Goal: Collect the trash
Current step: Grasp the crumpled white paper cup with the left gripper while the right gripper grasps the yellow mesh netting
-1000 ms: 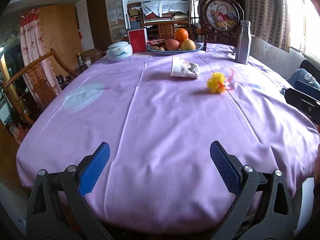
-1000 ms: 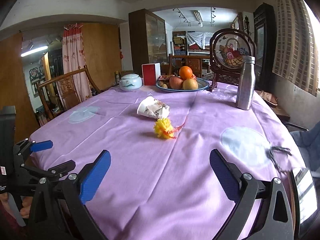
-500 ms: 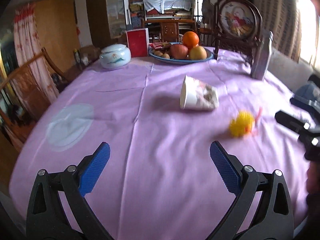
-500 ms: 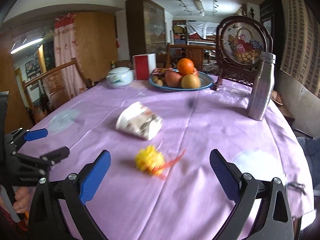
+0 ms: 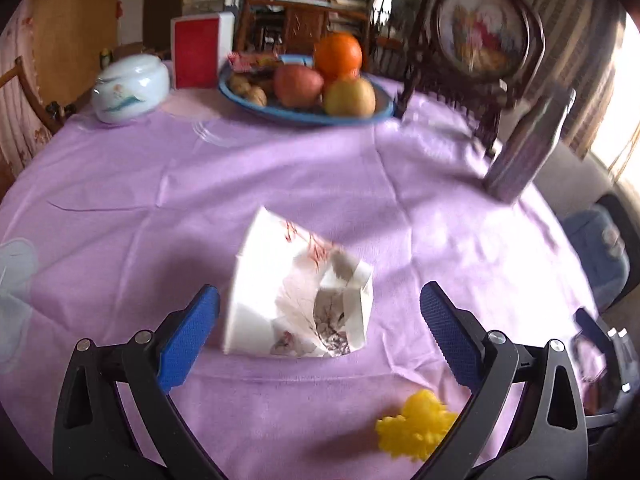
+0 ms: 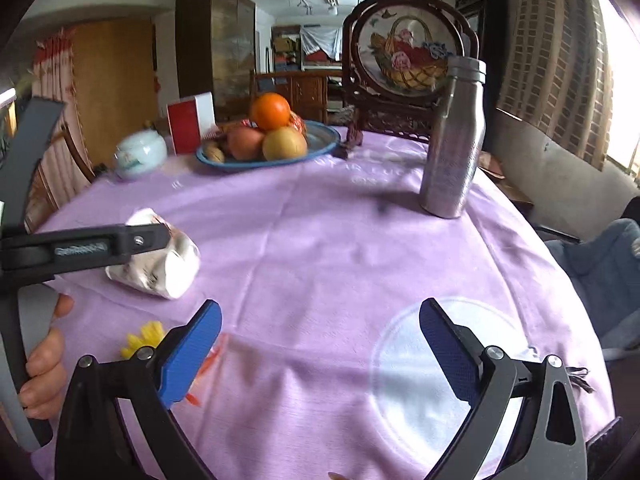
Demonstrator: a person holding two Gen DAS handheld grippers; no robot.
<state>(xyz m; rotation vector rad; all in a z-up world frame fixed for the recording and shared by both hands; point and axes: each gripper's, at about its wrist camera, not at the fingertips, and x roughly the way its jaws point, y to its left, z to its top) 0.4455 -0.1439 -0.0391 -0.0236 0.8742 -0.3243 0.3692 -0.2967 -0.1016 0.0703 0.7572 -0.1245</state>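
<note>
Matt lilac cloth tablecloth [image 6: 340, 248], crumpled paper cup [image 5: 296, 296], brushed metal bottle [image 6: 454, 140], glossy ceramic jar [image 5: 130, 88], carved dark wood frame [image 6: 408, 116].

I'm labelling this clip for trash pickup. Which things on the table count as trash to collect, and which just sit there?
Trash to collect:
- crumpled paper cup, between the open left gripper fingers
- yellow scrap

Just sitting there:
- fruit plate
- steel bottle
- lidded porcelain jar
- red box
- framed basket picture

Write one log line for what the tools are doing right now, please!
left tool: open, around crushed paper cup | right tool: open, empty | yellow scrap: on tablecloth
</note>
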